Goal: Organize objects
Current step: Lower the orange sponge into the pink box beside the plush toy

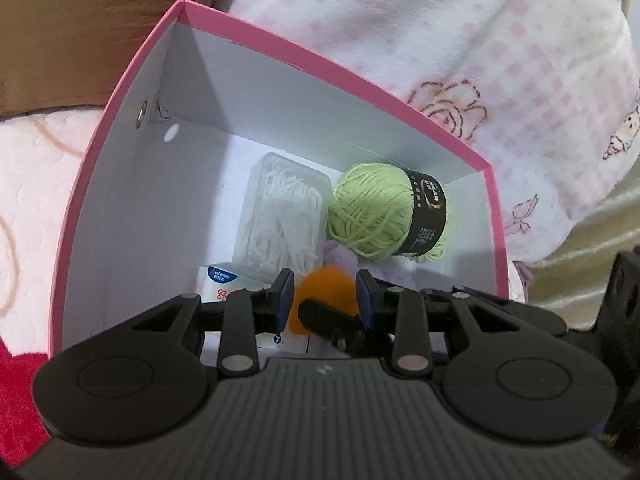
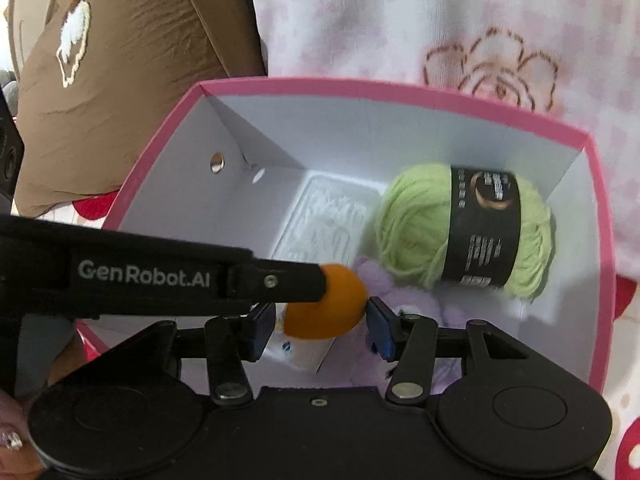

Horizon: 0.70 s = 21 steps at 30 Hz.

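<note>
A fuzzy orange ball (image 1: pixel 320 286) hangs just inside the near end of a pink box (image 1: pixel 120 92) with white walls. My left gripper (image 1: pixel 326 292) is shut on it, blue pads pressing both sides. In the right wrist view the left gripper's finger (image 2: pixel 288 280) reaches in from the left over the orange ball (image 2: pixel 326 312). My right gripper (image 2: pixel 322 324) straddles the ball with its pads beside it. The right pad touches and a sliver of gap shows at the left pad. A black finger (image 1: pixel 324 315) crosses the ball's near side.
On the box floor lie a green yarn ball (image 2: pixel 420 220) with a black label, a clear case of white sticks (image 2: pixel 328 216), a purple plush toy (image 2: pixel 380 280) and a white packet (image 1: pixel 224 284). A pink checked blanket (image 1: pixel 480 60) and a brown cushion (image 2: pixel 120 80) surround the box.
</note>
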Each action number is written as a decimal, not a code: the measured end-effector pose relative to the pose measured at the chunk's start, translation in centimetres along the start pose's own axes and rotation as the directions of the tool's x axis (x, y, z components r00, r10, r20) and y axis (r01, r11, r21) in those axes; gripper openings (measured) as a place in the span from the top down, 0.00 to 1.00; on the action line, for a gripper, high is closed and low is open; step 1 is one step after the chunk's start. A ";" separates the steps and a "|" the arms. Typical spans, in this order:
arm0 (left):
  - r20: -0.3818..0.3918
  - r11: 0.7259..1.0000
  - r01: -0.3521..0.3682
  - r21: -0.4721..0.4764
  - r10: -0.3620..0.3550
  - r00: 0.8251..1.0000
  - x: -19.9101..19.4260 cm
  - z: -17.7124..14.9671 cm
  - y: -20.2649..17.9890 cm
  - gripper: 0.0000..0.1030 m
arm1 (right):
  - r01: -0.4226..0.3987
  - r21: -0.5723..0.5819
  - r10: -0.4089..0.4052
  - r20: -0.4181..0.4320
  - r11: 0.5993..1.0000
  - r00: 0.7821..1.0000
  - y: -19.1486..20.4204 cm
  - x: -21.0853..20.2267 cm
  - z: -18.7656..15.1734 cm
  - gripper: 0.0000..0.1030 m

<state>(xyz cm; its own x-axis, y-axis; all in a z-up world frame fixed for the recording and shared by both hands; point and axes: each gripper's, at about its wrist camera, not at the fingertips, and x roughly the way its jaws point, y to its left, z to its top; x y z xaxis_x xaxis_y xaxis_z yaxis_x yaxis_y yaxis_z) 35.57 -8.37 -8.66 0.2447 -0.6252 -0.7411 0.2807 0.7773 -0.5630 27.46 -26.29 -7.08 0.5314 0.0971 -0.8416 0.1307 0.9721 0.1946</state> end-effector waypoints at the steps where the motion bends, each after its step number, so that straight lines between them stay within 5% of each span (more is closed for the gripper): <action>1: 0.004 1.000 -0.004 -0.004 0.004 1.000 0.0 0.0 0.1 0.70 | -0.002 0.002 0.002 0.002 1.000 1.000 0.1 0.1 0.1 0.55; 14: 0.037 0.997 0.009 -0.071 -0.006 0.999 0.8 -0.7 0.5 0.70 | 0.164 -0.183 -0.153 0.069 0.969 0.986 2.0 0.5 -0.7 0.62; 21: 0.056 0.999 0.008 -0.048 -0.005 0.998 0.8 -0.6 -0.4 0.70 | 0.171 -0.124 -0.164 0.064 0.978 0.984 0.0 0.7 -0.5 0.62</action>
<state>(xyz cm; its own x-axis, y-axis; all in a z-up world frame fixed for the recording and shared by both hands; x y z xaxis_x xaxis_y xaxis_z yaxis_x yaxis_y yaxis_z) 35.12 -9.14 -9.26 0.2945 -0.6322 -0.7167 0.2373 0.7748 -0.5860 27.39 -26.09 -7.93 0.5555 -0.0773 -0.8279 0.1150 0.9932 -0.0156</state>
